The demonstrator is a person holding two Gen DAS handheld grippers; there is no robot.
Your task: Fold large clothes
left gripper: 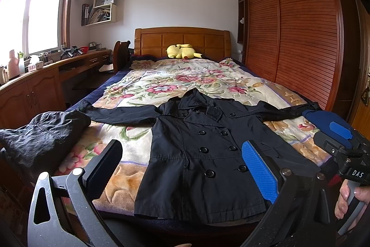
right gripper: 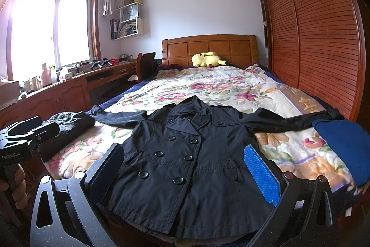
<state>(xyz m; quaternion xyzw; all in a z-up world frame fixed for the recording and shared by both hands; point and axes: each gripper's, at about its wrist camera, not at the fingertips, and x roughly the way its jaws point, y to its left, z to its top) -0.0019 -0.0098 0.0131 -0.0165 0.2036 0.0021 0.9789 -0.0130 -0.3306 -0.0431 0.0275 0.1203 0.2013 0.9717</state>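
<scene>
The left hand-held gripper (left gripper: 182, 168) was wide open and held nothing. It hung just above the near end of the bed, and its black finger and blue finger pointed at the bottom of the coat. The right hand-held gripper (right gripper: 185, 170) was wide open too, and empty. It hung beside the left one, a little more to the right.

The black double-breasted coat (left gripper: 203, 154) lay flat on the flowery blanket (left gripper: 143, 152), front side up and buttoned. Its hem was at the near edge of the bed. Its collar pointed to the far end, and each sleeve stretched out to one side. No fold had been made yet.

A crumpled dark garment (left gripper: 44, 131) sat at the near left, close to the left sleeve. A blue garment (right gripper: 342, 145) sat at the near right, touching the end of the right sleeve. Far away a yellow plush toy (left gripper: 182, 51) lay by the wooden headboard (left gripper: 182, 38).

The coat was big and floppy. If a hand-held gripper pinched only the top layer, the fold could come out crooked. A sleeve pulled in could drag the blue garment along. The soft blanket could also get pinched together with the cloth.
</scene>
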